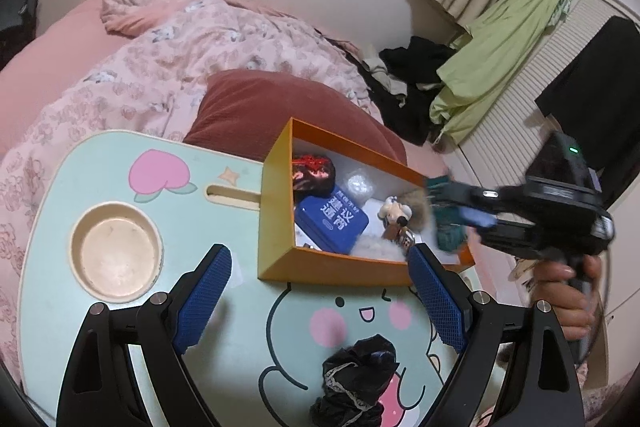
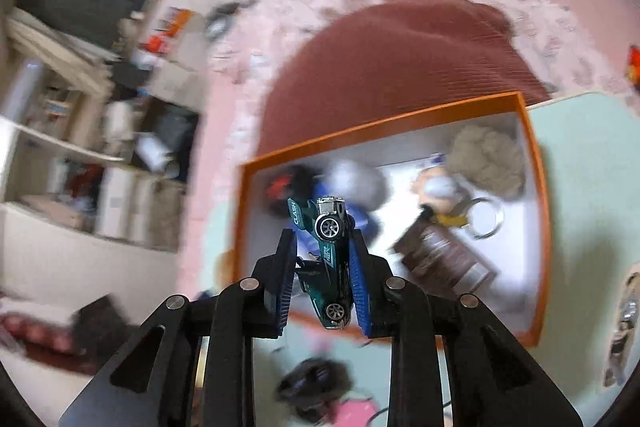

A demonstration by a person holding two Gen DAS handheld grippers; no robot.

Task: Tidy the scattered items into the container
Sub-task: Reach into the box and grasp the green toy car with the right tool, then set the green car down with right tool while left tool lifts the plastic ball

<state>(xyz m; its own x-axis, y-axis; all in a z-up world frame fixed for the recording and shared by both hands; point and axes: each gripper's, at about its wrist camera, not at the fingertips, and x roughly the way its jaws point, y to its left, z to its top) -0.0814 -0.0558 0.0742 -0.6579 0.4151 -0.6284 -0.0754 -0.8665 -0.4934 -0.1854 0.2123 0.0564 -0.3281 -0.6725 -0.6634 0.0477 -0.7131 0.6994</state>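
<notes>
Mint lap table [image 1: 248, 327], orange box [image 2: 534, 163] beneath car-gripping right gripper [image 2: 324, 259].

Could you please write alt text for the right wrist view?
The right gripper pinches a dark green toy car above an open orange box already holding several small items. The box sits on a pale green lap table; background blurred.

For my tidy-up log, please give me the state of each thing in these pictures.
Left tool: open, empty, above the table.
Right tool: shut on the toy car, over the box.
Orange box: open, partly filled.
Blue tin: closed, inside the box.
Black cloth: crumpled, on the table, outside the box.
</notes>
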